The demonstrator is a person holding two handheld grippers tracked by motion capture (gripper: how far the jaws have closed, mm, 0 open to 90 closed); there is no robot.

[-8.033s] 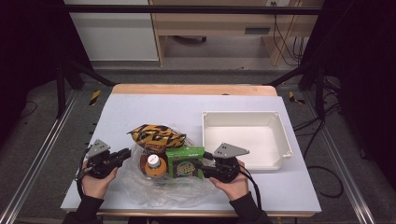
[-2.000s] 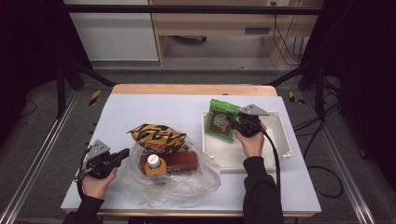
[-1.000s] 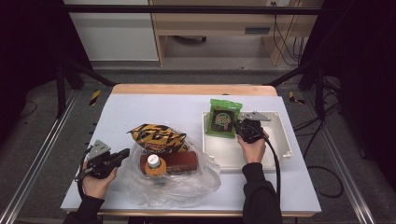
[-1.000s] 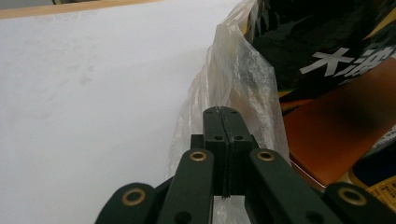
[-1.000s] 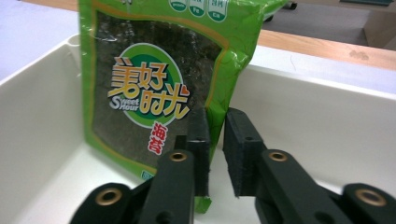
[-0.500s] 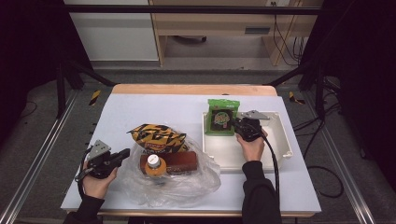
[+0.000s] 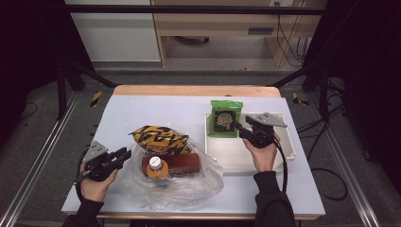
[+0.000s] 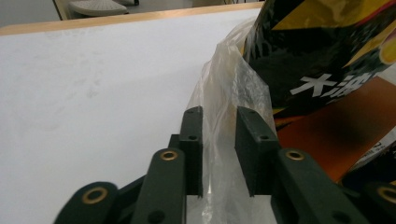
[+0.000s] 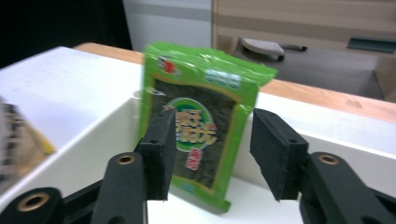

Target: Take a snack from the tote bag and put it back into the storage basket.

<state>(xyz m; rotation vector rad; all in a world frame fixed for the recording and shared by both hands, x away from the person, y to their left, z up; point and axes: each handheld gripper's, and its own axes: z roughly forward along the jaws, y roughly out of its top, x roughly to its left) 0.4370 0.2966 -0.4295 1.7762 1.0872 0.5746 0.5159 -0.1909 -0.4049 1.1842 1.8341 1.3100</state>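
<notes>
Right gripper (image 7: 239, 127) has drawn back, jaws just opening, apart from green packet (image 7: 226, 118) standing in white tray (image 7: 283, 158); left gripper (image 7: 124, 154) jaws just opening, apart around clear bag (image 7: 189, 187).

Open table surface (image 7: 142, 113) left of white tray (image 7: 288, 151); green packet (image 7: 226, 118) leaning upright at tray's far-left corner, crumpled clear bag (image 7: 189, 184) near tray's left wall.

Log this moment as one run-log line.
right gripper: open, just released green seaweed packet standing in white plastic tray | left gripper: jaws just opened around clear plastic bag

grey floor (image 7: 42, 142), wooden desk (image 7: 222, 23), dark surroundings
</notes>
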